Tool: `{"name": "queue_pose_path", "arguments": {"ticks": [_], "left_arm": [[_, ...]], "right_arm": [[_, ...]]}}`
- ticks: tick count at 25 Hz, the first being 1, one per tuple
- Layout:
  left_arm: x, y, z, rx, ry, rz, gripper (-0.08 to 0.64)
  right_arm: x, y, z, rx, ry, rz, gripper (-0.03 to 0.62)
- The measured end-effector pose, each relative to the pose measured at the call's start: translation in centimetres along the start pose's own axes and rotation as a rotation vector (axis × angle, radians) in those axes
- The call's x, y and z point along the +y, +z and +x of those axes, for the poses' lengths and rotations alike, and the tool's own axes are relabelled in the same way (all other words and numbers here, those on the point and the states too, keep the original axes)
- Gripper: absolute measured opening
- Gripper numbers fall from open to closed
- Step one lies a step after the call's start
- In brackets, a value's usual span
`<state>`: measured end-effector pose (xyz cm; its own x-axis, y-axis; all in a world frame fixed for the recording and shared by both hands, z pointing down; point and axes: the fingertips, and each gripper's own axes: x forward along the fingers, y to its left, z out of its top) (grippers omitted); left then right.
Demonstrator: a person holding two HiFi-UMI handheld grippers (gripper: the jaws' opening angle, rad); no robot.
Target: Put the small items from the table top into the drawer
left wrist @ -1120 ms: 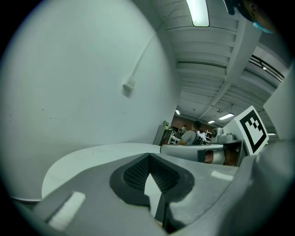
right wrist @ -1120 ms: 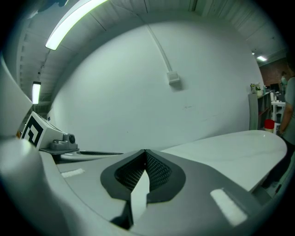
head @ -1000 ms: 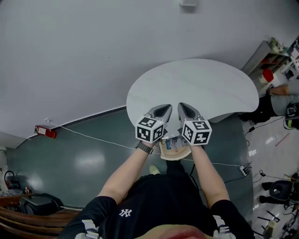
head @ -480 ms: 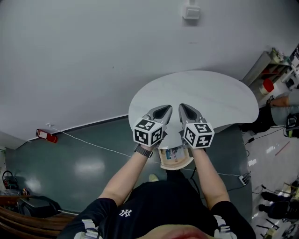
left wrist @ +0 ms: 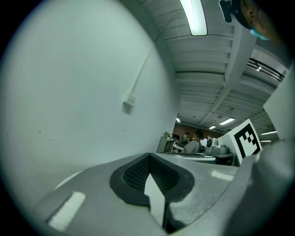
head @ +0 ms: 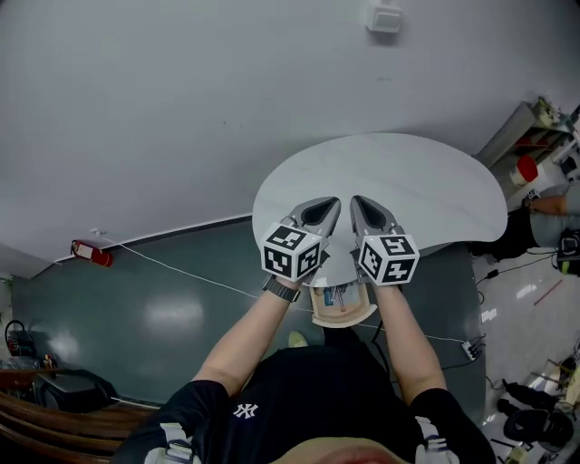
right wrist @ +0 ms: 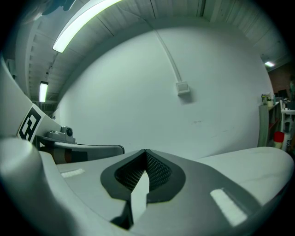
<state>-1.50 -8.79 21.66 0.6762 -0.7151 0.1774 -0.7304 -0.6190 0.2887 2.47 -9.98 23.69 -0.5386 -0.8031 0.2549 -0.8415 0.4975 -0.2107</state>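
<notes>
A white half-round table (head: 408,177) has a bare top. Under its near edge a light wooden drawer (head: 342,315) stands pulled out, with several small items (head: 332,295) lying in it, one of them blue. My left gripper (head: 330,207) and right gripper (head: 359,205) hang side by side over the table's near edge, above the drawer, pointing toward the wall. Both are shut with nothing in them. In the left gripper view the left gripper (left wrist: 148,157) has its jaws together against a plain wall. The right gripper (right wrist: 145,154) looks the same in its own view.
A white wall with a small box (head: 384,16) rises behind the table. A person (head: 551,201) and shelves (head: 535,113) are at the far right. On the dark floor lie a white cable (head: 181,270), a power strip (head: 472,346) and a red object (head: 91,255).
Both grippers have risen a little, still side by side and shut. The drawer below them shows more fully now.
</notes>
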Motion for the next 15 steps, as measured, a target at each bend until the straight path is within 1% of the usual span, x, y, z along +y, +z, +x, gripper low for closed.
{"name": "queue_pose_path", "arguments": {"ticks": [15], "left_arm": [[0.5, 0.7, 0.6, -0.017, 0.0, -0.006, 0.0]], "right_arm": [[-0.3, 0.1, 1.2, 0.009, 0.0, -0.005, 0.02]]}}
